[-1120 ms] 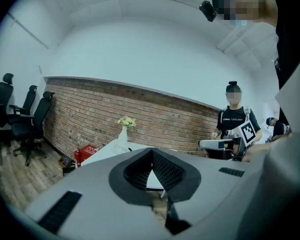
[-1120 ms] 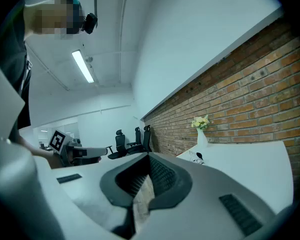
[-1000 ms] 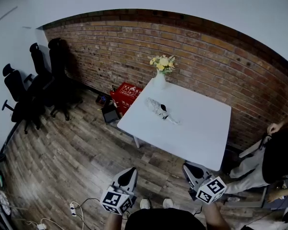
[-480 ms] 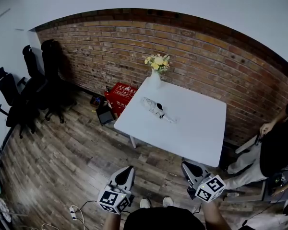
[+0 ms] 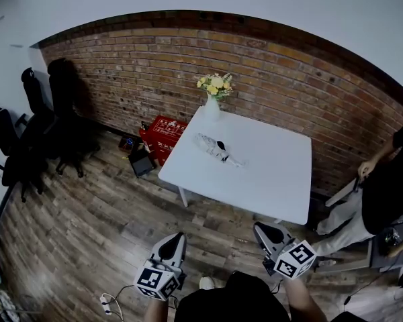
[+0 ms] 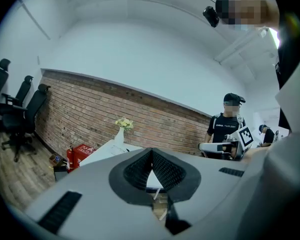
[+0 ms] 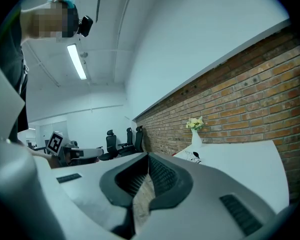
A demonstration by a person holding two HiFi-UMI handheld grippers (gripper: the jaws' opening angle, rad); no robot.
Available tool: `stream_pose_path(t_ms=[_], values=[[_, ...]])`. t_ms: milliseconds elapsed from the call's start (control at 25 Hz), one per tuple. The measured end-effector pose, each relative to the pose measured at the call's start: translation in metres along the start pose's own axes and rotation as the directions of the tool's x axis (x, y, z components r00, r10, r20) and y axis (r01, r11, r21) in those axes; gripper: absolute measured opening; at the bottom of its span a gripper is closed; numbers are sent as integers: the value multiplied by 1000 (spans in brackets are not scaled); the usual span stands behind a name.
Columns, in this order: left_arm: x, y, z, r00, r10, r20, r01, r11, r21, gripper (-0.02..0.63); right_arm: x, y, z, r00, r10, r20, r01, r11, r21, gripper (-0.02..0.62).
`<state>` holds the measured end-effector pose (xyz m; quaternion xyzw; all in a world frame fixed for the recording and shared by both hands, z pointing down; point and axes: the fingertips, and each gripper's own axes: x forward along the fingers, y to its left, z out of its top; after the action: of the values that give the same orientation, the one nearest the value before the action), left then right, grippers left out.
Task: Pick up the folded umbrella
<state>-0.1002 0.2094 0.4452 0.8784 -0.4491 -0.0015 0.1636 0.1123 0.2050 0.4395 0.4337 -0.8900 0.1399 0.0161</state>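
The folded umbrella, pale and patterned with a black strap, lies on the far left part of the white table, close to a vase of yellow flowers. Both grippers hang low in front of me, well short of the table and over the wooden floor. My left gripper has its jaws together and holds nothing. My right gripper is likewise shut and empty. In the right gripper view the umbrella shows small beyond the closed jaws, under the vase. In the left gripper view the jaws meet before the table.
A brick wall runs behind the table. Black office chairs stand at the left. A red crate and a dark box sit on the floor by the table's left corner. A person stands at the table's right.
The head view has shifted: chairs, table and umbrella slid a little left and up in it. The person at the right has stood more upright. Both grippers stay shut.
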Motion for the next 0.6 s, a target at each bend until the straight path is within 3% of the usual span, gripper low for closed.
stream_pose_path(t_ms=[320, 600], values=[[-20, 17, -7, 1000, -9, -8, 8, 1000, -24, 14, 7, 12, -2, 1000, -17, 1, 17, 1000, 12, 23], [-6, 28, -9, 999, -2, -36, 2, 1000, -3, 14, 32, 4, 0, 1000, 11, 3, -11, 999, 35, 23]])
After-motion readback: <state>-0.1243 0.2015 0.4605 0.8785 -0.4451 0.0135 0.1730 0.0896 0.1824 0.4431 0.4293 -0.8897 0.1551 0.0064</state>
